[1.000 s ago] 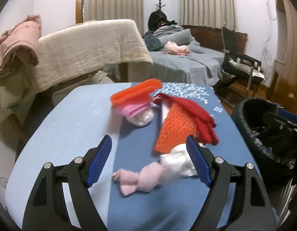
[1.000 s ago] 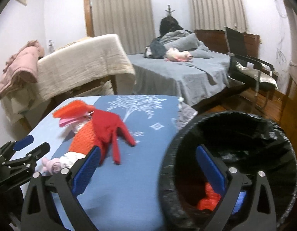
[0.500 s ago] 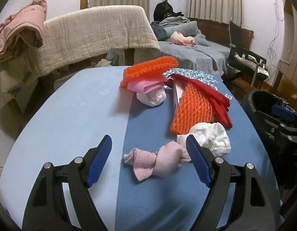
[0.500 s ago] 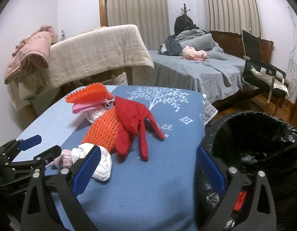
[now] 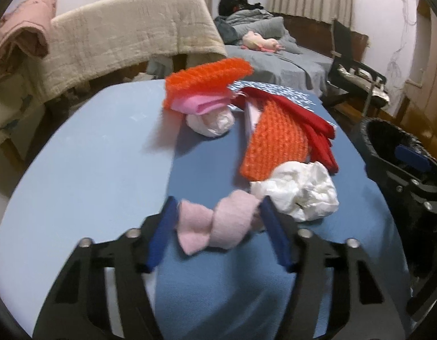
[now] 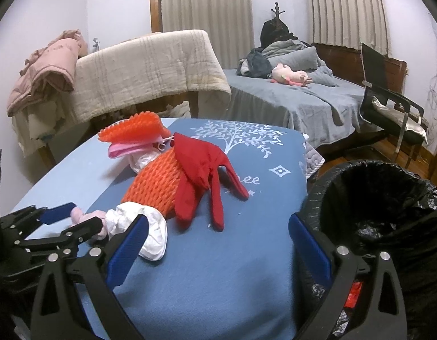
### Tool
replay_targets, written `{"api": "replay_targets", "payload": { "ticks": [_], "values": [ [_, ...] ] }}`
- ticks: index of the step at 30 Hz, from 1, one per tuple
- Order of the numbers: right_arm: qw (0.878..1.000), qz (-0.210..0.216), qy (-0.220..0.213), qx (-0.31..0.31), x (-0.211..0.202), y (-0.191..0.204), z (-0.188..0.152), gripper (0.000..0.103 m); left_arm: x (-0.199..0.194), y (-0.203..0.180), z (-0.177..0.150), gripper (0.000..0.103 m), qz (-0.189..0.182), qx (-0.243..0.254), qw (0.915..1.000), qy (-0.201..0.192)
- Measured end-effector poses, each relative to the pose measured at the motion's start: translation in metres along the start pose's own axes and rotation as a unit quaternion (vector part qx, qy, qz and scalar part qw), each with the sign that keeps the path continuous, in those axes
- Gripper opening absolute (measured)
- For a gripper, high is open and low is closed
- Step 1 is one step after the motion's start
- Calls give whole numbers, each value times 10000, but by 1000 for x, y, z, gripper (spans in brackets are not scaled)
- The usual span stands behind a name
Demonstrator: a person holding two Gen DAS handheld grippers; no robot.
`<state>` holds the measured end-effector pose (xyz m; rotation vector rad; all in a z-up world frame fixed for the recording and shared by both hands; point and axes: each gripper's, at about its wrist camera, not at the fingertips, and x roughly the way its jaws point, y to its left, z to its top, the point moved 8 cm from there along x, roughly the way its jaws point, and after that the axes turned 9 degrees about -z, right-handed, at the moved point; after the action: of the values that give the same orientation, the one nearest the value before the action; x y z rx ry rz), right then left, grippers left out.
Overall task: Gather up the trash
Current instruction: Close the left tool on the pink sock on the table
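A twisted pink cloth (image 5: 218, 223) lies on the blue table (image 5: 90, 155) between the pads of my left gripper (image 5: 218, 201). Its jaws are closing, and the blue pads touch both ends of the cloth. Just right of it sits a crumpled white paper wad (image 5: 300, 192). Behind that lie an orange foam net (image 5: 275, 141) and a red glove (image 5: 312, 130). Farther back, a second orange net (image 5: 209, 76) rests on a pink piece and a white wad (image 5: 212, 121). My right gripper (image 6: 218, 218) hangs open over the table's near edge, holding nothing.
A black-lined bin (image 6: 374, 198) stands off the table's right edge, beside my right gripper. Behind the table are a draped beige blanket (image 6: 150, 68), a grey bed (image 6: 289, 99) and a black chair (image 6: 388, 99).
My left gripper has come down and forward onto the pink cloth, and its jaws have narrowed around it. My right gripper has swung left, from over the bin to the table's edge.
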<state>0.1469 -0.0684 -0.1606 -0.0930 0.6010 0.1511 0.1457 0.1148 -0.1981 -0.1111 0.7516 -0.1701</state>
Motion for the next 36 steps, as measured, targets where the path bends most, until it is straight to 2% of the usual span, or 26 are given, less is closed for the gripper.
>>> {"api": "replay_targets", "payload": {
  "ticks": [3, 13, 15, 19, 22, 26, 28, 29, 30, 32, 34, 36],
  "values": [
    [10000, 24, 19, -30, 1, 3, -1, 97, 2, -6, -2, 42, -83, 90, 9999, 38],
    [9998, 148, 80, -73, 3, 15, -2, 97, -9, 9, 3, 28, -102, -307, 9992, -235],
    [9997, 213, 88, -88, 4, 22, -3, 97, -13, 13, 7, 7, -55, -311, 9990, -324],
    [9990, 384, 108, -193, 8, 42, -3, 97, -15, 24, 14, 6, 137, -180, 9990, -375],
    [9983, 471, 167, -292, 13, 56, -4, 96, -16, 33, 15, 5, 135, -292, 9988, -363],
    [9982, 493, 190, -295, 14, 60, -5, 96, -18, 35, 13, 11, 1, -329, 9989, -328],
    [9985, 445, 219, -247, 15, 55, -5, 96, -16, 34, 10, 22, -63, -339, 9989, -307],
    [9987, 408, 239, -214, 15, 51, -6, 96, -16, 32, 9, 34, -110, -351, 9989, -296],
    [9988, 377, 259, -186, 16, 48, -6, 96, -14, 30, 7, 40, -151, -365, 9988, -281],
    [9990, 322, 294, -128, 18, 40, -6, 96, -12, 26, 5, 44, -232, -378, 9987, -249],
    [9991, 279, 305, -95, 18, 35, -7, 96, -10, 20, 4, 53, -306, -375, 9987, -185],
    [9992, 251, 294, -84, 18, 32, -6, 96, -8, 14, 2, 57, -352, -307, 9988, -121]
  ]
}}
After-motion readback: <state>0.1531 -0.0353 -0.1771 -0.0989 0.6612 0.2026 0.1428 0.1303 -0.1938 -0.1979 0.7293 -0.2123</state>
